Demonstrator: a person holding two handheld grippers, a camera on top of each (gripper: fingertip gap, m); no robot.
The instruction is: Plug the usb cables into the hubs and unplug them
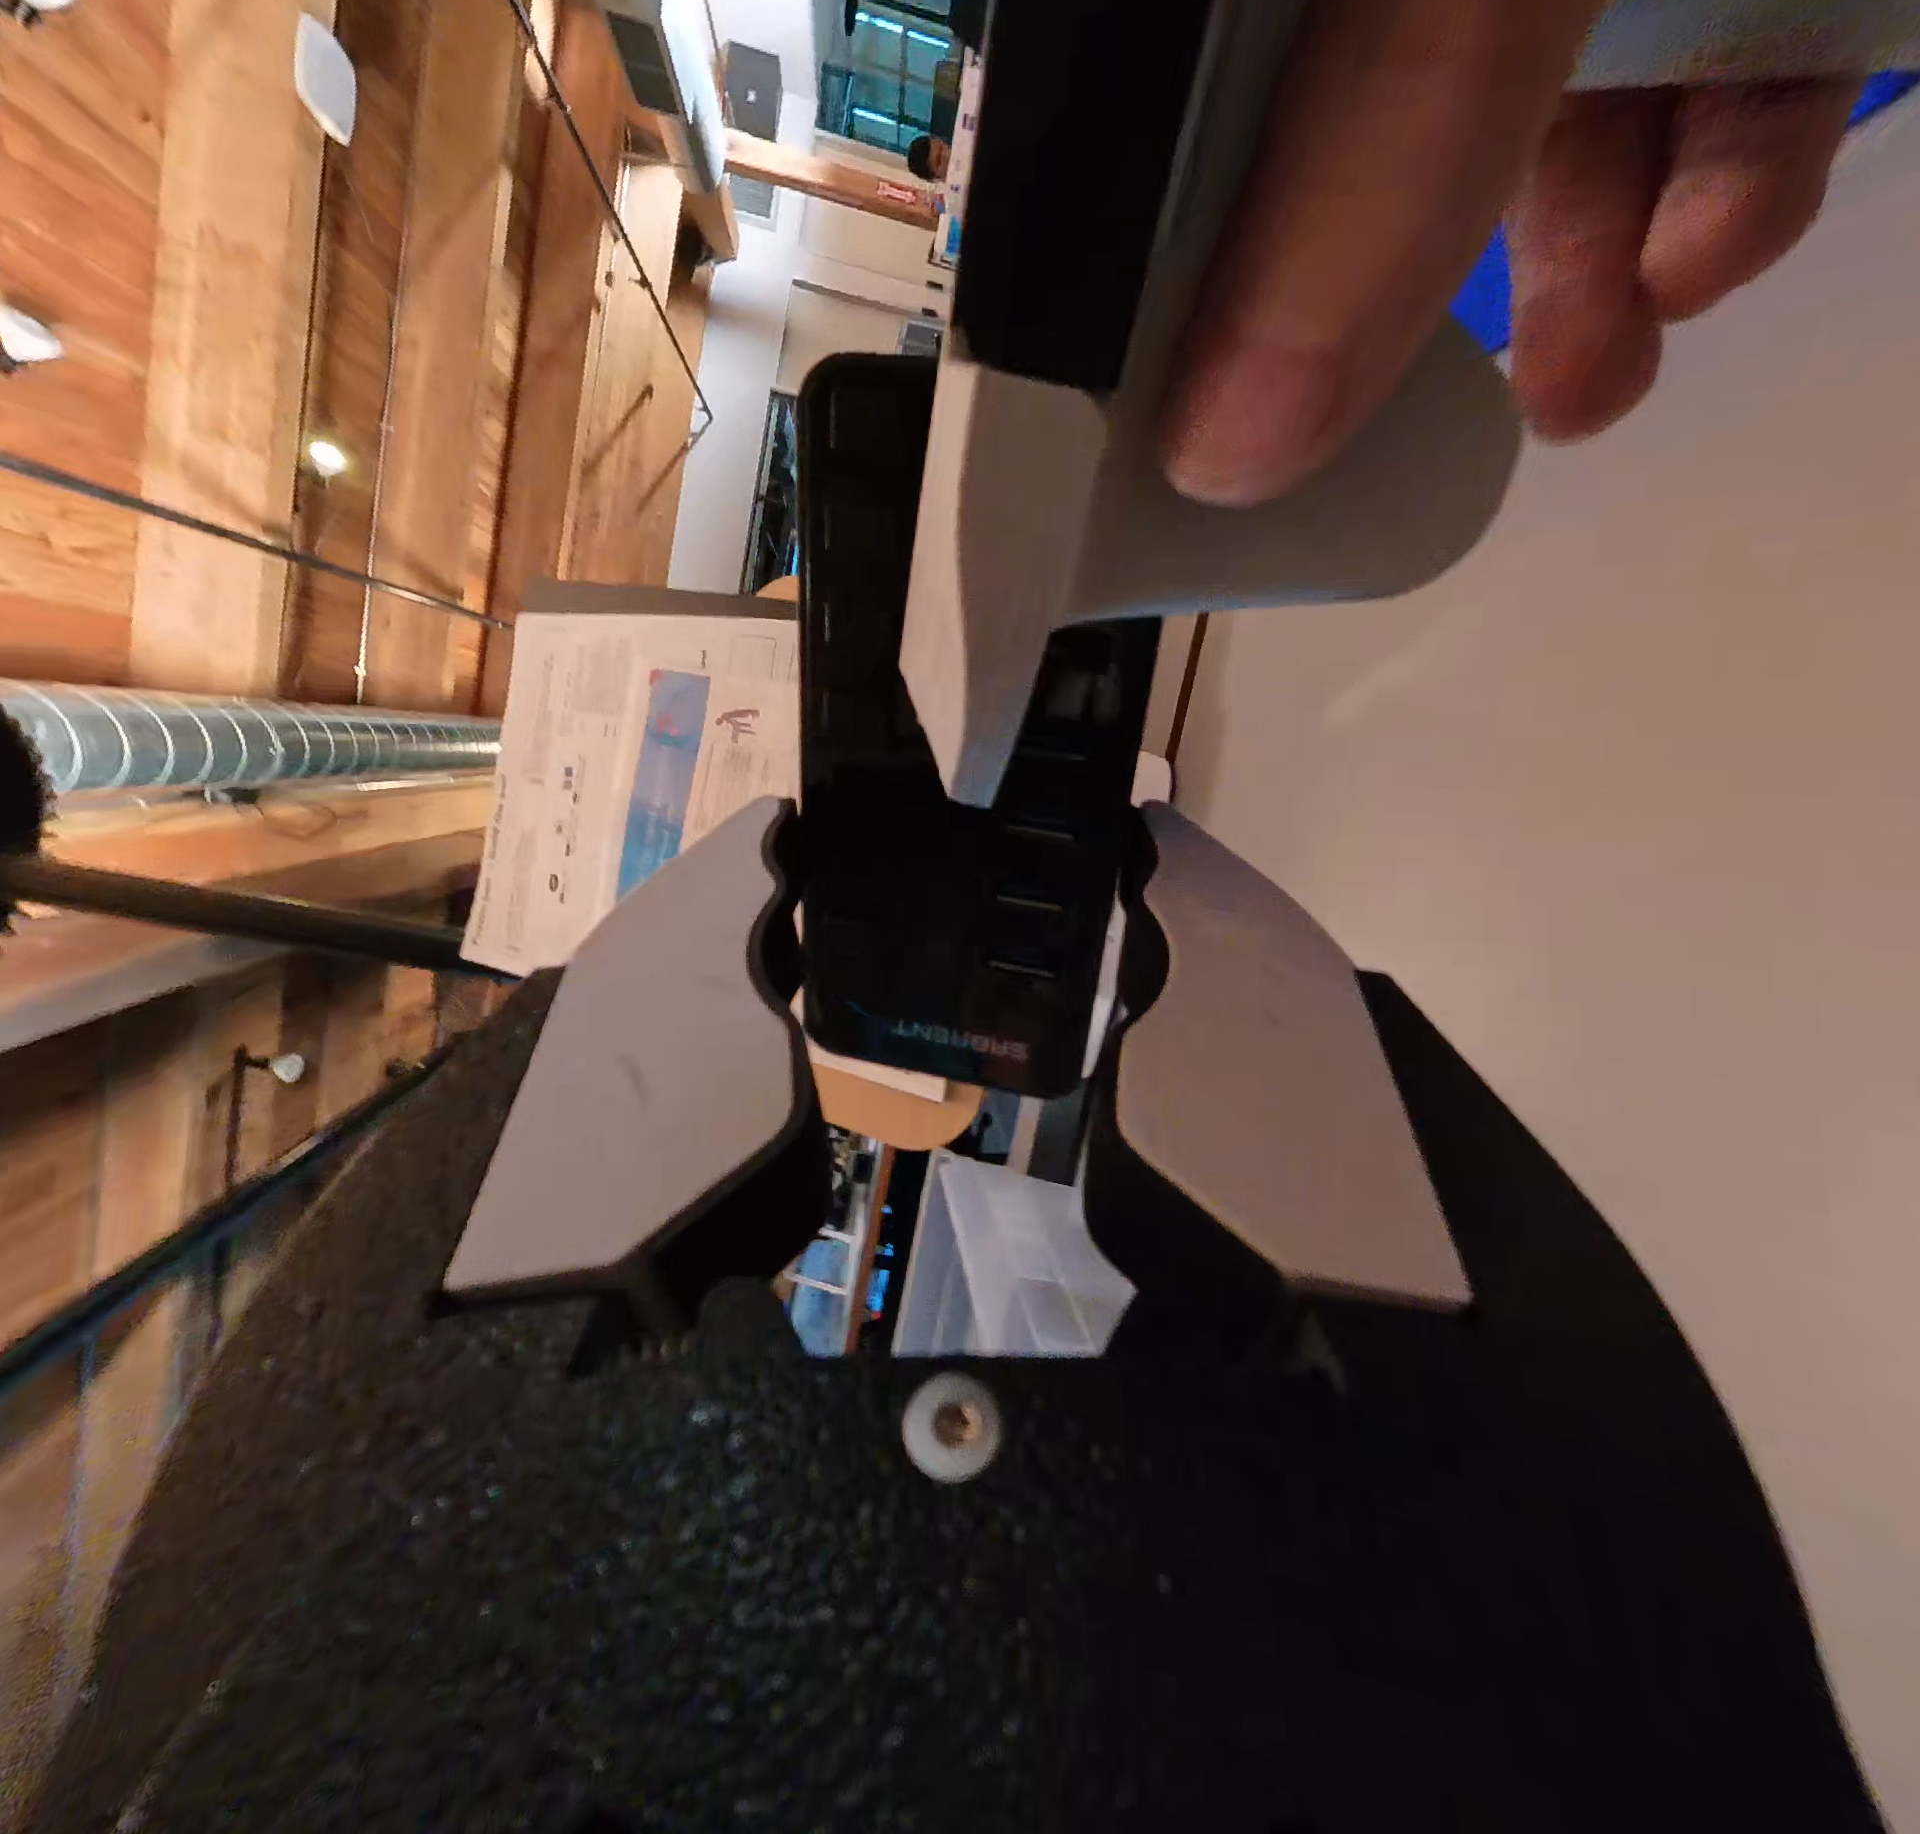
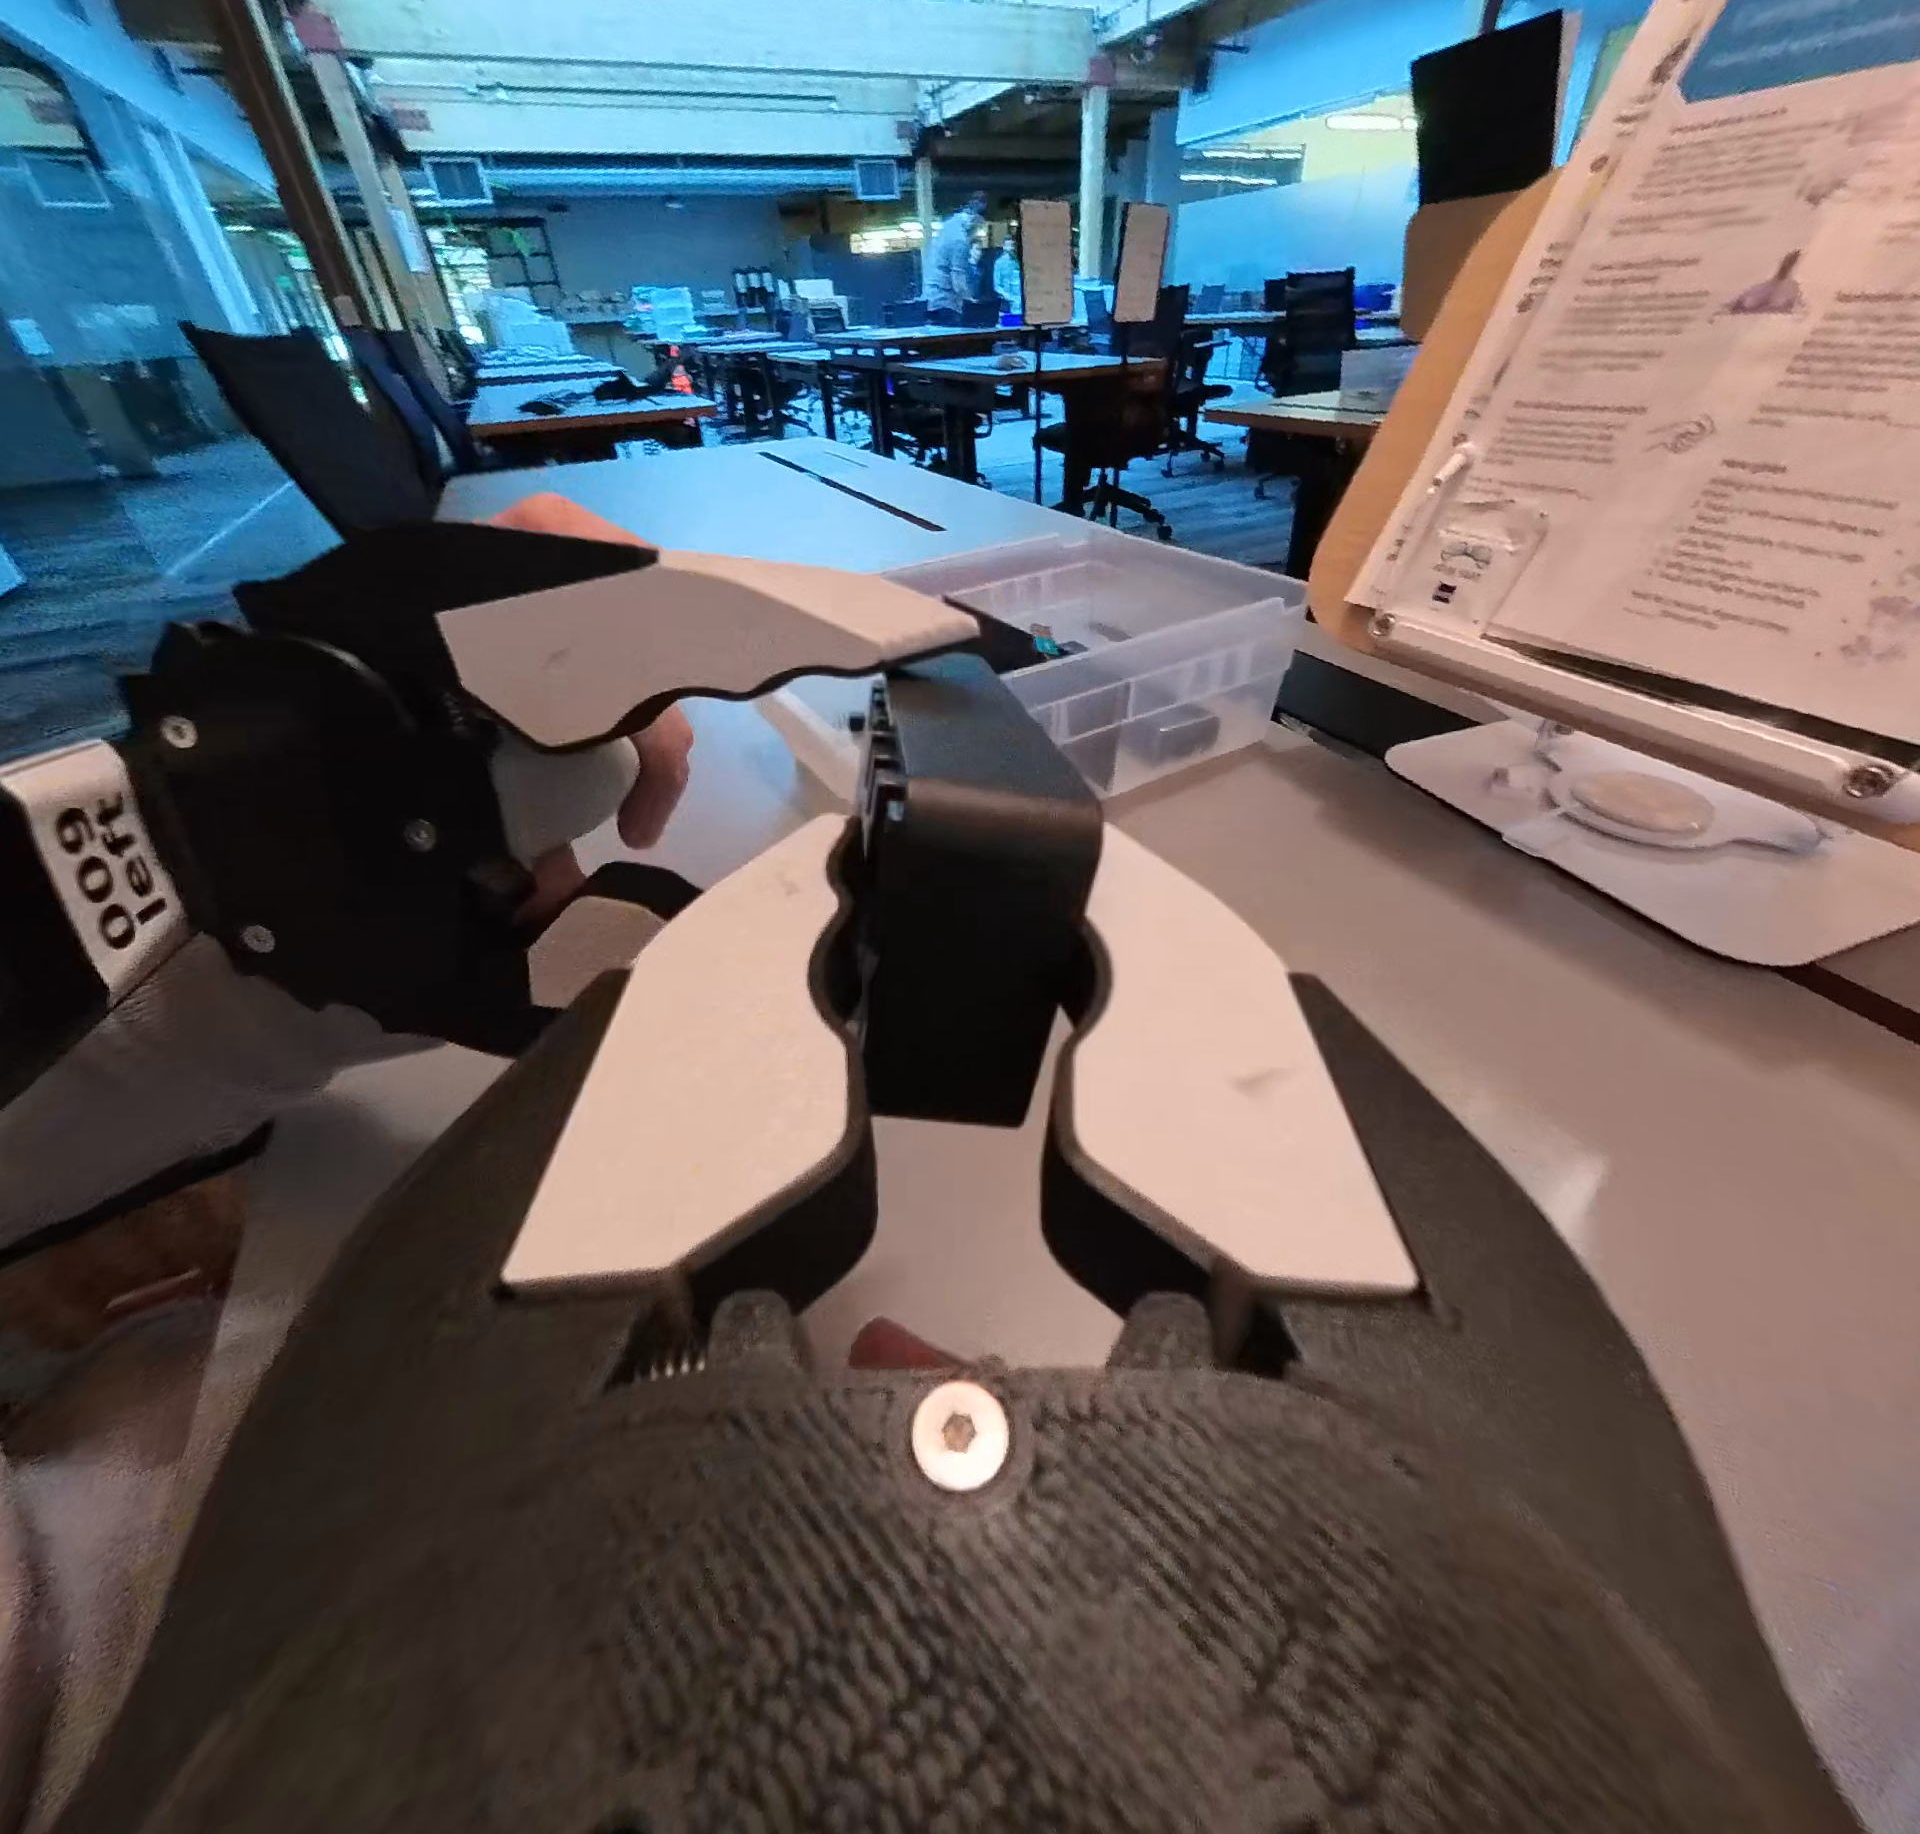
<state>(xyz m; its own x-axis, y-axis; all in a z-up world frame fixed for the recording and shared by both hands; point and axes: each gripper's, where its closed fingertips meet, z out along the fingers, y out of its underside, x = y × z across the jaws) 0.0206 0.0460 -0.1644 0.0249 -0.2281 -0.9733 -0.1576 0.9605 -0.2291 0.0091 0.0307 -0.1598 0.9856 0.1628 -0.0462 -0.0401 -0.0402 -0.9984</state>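
A glossy black USB hub (image 1: 935,911) with a row of ports along one edge is held in the air by both grippers. In the left wrist view, my left gripper (image 1: 961,849) is shut on the hub's near end. The right gripper's finger (image 1: 997,579) lies across the hub's face, with a hand (image 1: 1351,278) behind it. In the right wrist view, my right gripper (image 2: 966,870) is shut on the same hub (image 2: 977,953). The left gripper's upper finger (image 2: 707,631) reaches in from the left onto the hub's far end. No USB cable shows.
A clear plastic compartment box (image 2: 1143,641) stands just behind the hub on the grey table (image 2: 1558,1109). A document stand with printed sheets (image 2: 1662,330) on a white base (image 2: 1662,849) is at the right. Desks and chairs fill the room beyond.
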